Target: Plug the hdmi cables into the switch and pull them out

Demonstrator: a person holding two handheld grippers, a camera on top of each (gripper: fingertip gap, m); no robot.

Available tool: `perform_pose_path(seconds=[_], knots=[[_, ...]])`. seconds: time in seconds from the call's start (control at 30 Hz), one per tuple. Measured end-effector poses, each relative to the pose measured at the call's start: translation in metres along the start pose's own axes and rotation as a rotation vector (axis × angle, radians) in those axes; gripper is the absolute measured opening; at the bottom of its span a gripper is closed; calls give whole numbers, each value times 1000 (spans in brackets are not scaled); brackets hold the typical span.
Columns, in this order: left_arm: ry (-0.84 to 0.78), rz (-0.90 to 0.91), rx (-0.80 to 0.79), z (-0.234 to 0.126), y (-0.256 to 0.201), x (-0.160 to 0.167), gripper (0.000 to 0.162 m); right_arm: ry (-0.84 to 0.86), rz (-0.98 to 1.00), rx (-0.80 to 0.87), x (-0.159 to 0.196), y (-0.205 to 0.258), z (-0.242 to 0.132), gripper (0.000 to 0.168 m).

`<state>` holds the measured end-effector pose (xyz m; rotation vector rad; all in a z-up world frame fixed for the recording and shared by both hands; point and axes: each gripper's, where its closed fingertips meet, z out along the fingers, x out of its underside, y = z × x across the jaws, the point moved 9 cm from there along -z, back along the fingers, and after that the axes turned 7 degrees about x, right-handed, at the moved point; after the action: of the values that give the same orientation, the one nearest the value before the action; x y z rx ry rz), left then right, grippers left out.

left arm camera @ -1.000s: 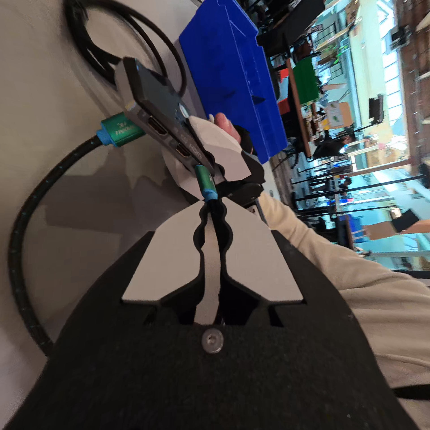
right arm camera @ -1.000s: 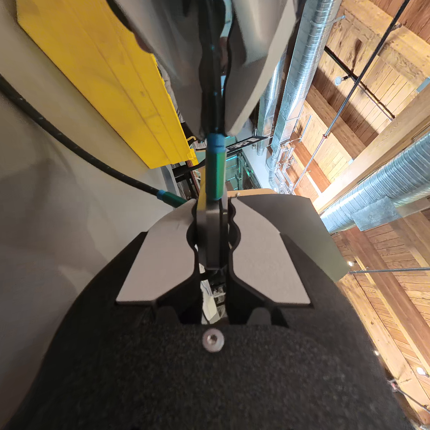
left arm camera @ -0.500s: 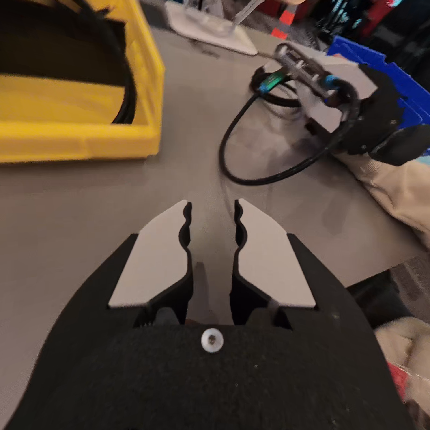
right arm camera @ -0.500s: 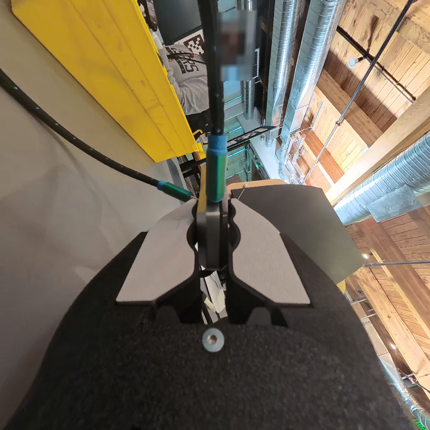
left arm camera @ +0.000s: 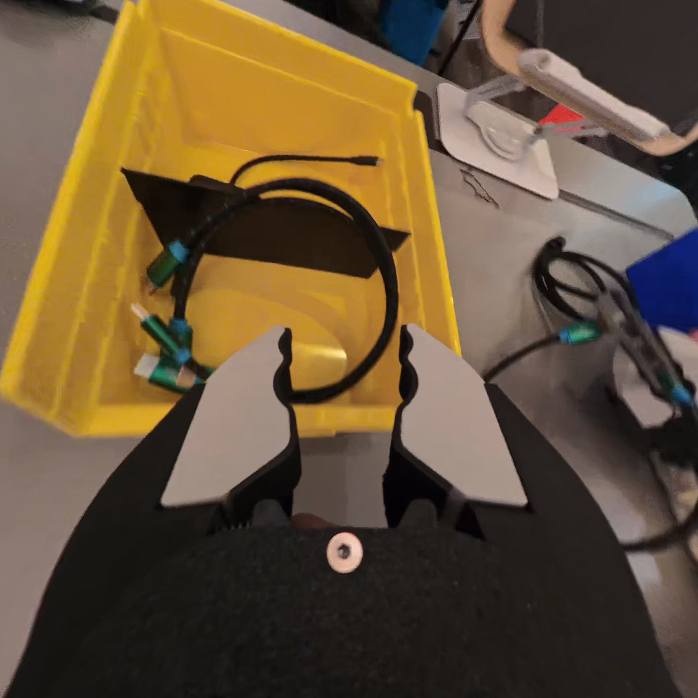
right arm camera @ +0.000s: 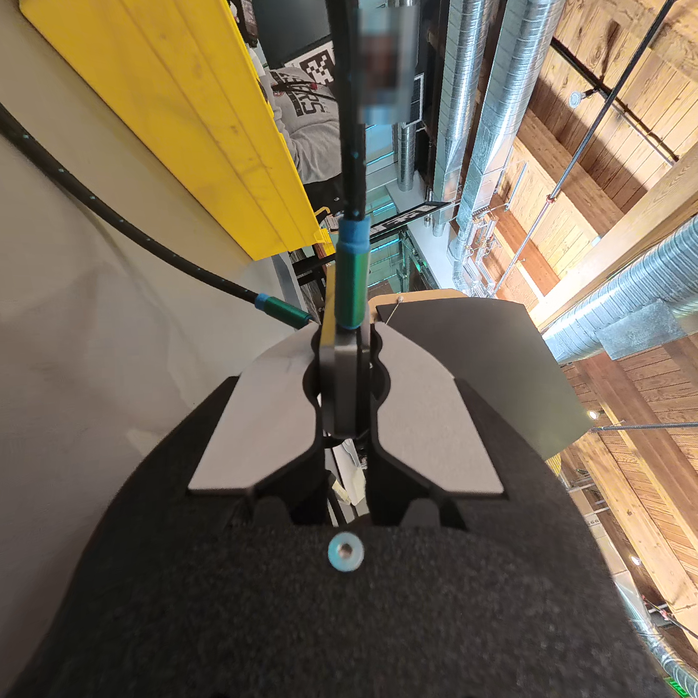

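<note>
The switch (right arm camera: 342, 389) is being pinched by the right gripper (right arm camera: 343, 340), two cables plugged in; the left gripper (left arm camera: 344, 340) is being held spread above the yellow bin (left arm camera: 241, 124).

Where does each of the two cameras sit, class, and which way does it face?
Left wrist view: on the left gripper, jaws open, looking down into the yellow bin of spare cables.
Right wrist view: on the right gripper, tilted up towards the ceiling, jaws shut on the switch.
Shared: the yellow bin, the switch and its two plugged cables.
</note>
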<state>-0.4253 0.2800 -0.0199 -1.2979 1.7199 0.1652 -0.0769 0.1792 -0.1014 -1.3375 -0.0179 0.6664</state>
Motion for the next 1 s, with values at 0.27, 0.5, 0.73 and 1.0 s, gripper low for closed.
perform_pose_path(seconds=[0.27,0.5,0.73,1.0], knots=[[167,-240,-27,89,10,-41,48,1,-7,-6,1,0,-1,22],[146,-308,80,86,4,-40,8,0,5,-16,1,0,0,22],[-2,-135,92,34,-15,-61,9,2,6,-18,2,0,1,22],[-60,388,460,-93,-82,-38,7,2,10,-15,1,0,1,22]])
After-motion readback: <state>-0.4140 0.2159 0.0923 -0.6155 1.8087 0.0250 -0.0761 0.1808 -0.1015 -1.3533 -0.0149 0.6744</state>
